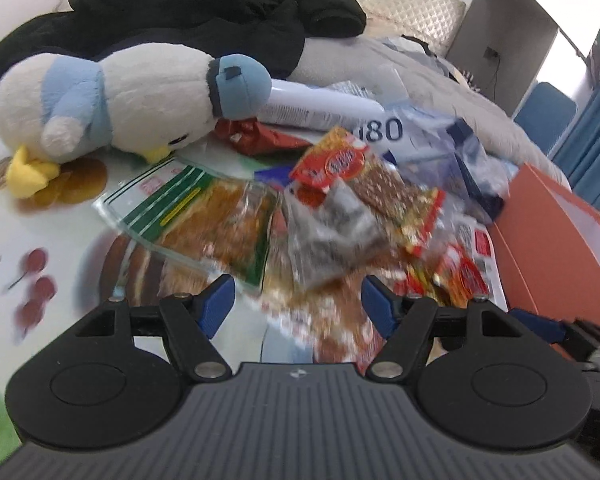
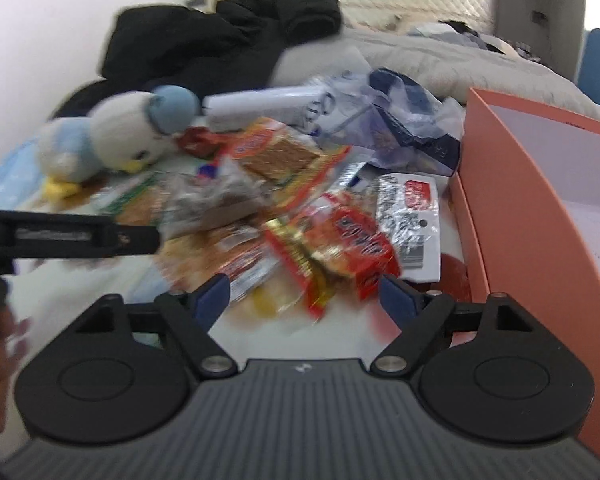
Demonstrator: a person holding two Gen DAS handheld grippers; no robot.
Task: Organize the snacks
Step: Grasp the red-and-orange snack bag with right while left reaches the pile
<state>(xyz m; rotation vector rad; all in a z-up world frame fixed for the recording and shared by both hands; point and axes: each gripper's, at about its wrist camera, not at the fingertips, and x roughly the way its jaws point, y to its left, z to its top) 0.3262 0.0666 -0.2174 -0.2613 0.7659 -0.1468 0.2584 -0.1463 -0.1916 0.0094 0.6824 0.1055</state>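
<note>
Approach step: the left gripper point(image 1: 298, 306) and right gripper point(image 2: 304, 300), both with jaws apart and empty, faced the snack pile point(image 2: 300, 216); the orange box point(image 2: 540, 208) stood at three o'clock. The next move probably called for selecting one packet.

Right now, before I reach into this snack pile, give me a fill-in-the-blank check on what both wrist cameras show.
1. The plush penguin lies on the pile's ____ side.
2. The box to the right of the snacks is ____ in colour.
3. The left gripper holds ____ between its fingers.
4. The heap of clothing behind the penguin is ____.

Missing words: left; orange; nothing; black
</note>
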